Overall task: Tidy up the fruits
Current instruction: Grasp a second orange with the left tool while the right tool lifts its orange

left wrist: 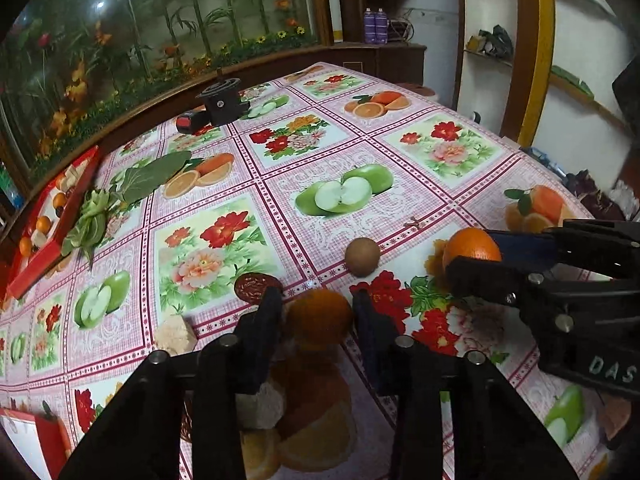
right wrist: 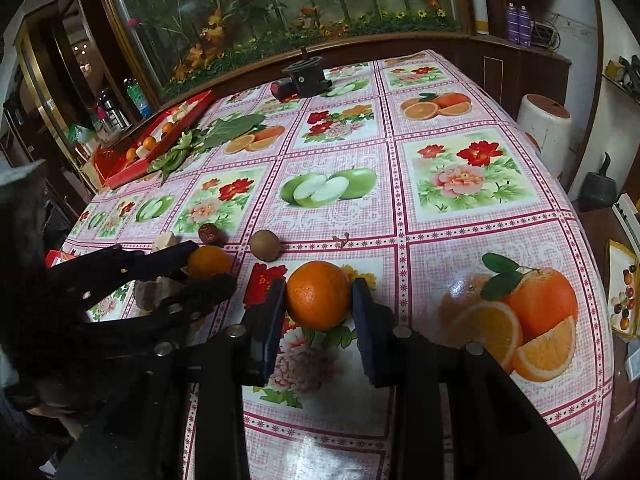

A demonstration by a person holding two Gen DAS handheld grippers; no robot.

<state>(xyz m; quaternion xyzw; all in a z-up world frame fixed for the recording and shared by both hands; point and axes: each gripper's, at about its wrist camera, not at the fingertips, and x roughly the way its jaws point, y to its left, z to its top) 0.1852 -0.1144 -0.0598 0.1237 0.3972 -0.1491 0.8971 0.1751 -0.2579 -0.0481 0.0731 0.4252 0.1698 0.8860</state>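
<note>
My big desk (right wrist: 472,236) wears a shiny pink plastic cloth with pictures of flowers, apples and oranges printed on it. Far off at its left edge sits a long red tray (right wrist: 132,168) with small fruits and pale blocks in it, and some green leaves (right wrist: 188,148) lie just beside it.

My right tool (right wrist: 319,296) has a bright round orange (right wrist: 318,295) between its two dark blue pads. The pads sit right at its sides (I think they are pinching it). My left tool (left wrist: 316,314) has a second, darker round orange (left wrist: 319,318) between its fingers. The pads look like they touch its sides, but it is dim there and I am not fully sure.

Both oranges are near the front of the desk, near each other. They look firm, a bit heavy and bumpy, so they should not slip much. They will roll if let go, though. The best place to hold one is across its fat middle, not too hard, or the peel could get squashed.

Smaller things lie between and behind them: a little round brown fruit (right wrist: 265,245), a wrinkly dark red date (right wrist: 208,234), and a pale tan lumpy block (left wrist: 174,334).
</note>
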